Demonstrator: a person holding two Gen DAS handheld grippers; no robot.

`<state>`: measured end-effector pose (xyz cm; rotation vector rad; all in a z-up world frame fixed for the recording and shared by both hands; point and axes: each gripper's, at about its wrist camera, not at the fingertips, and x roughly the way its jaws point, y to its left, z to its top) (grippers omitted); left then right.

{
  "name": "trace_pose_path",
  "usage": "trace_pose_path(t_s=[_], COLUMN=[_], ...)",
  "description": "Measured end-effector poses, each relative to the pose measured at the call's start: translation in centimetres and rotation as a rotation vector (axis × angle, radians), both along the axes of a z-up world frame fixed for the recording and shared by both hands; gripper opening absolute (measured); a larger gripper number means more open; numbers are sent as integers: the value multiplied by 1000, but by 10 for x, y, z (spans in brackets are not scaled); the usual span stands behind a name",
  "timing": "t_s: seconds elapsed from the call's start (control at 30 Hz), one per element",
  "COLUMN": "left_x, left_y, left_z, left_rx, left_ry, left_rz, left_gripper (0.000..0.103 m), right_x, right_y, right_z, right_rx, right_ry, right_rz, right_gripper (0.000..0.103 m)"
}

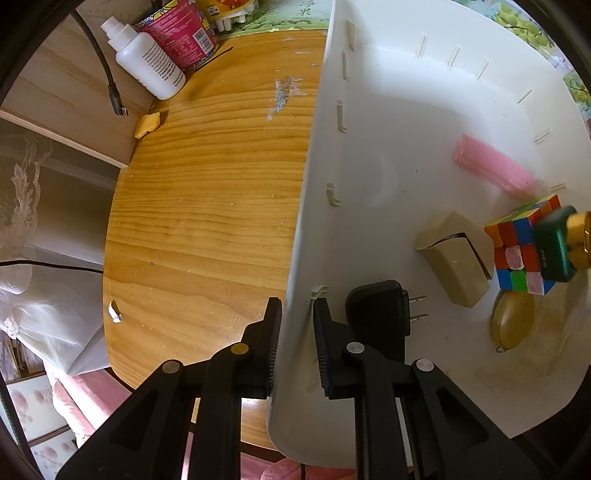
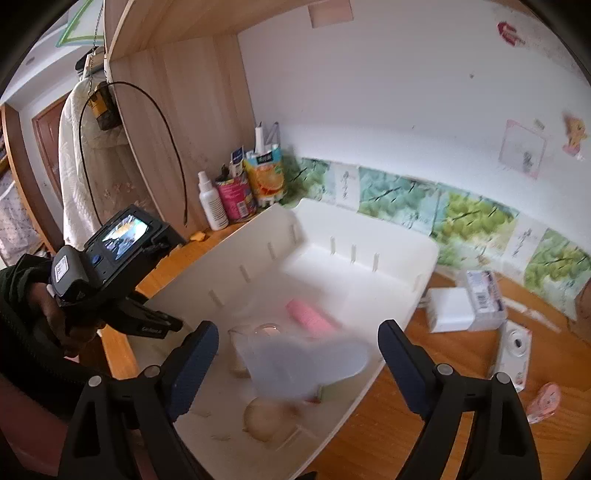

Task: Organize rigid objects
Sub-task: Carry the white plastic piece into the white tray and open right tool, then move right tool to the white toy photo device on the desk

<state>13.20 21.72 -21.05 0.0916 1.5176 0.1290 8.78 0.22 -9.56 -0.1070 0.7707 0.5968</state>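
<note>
Little here can be read. Far beyond your left gripper, the green landscape picture strip [image 1: 295, 14] behind the wooden table carries the Chinese character 果. The print on the white plastic spray bottle [image 1: 147, 62] and the pink printed can [image 1: 181, 33] is too small to make out.

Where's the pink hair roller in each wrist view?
Left wrist: pink hair roller lies at right, inside the white bin, above the cube.
Right wrist: the roller is centre frame, on the bin floor, blurred.
Shared landmark: white spray bottle beyond the bin.
</note>
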Motion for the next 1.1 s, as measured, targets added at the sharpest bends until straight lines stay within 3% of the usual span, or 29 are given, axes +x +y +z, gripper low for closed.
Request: trace_pose_path(t_s=[0.17,0.6,0.83,1.1], left_x=[1,3,7,7], left_y=[4,4,-1,-2], left_z=[3,0,0,2], left_rx=[-12,7,21,14], left_ry=[1,18,33,26], left_rz=[9,6,-19,-8], left_gripper=[18,18,17,17], right_x=[4,38,44,58], right_y=[-10,-112,-144,-151], right_z=[2,-23,-45,-77], right_rx=[-24,-133,-117,-105], right_ry=[-39,4,13,57], right_rz=[-67,-575,-684,-709], right_gripper=[92,92,92,92])
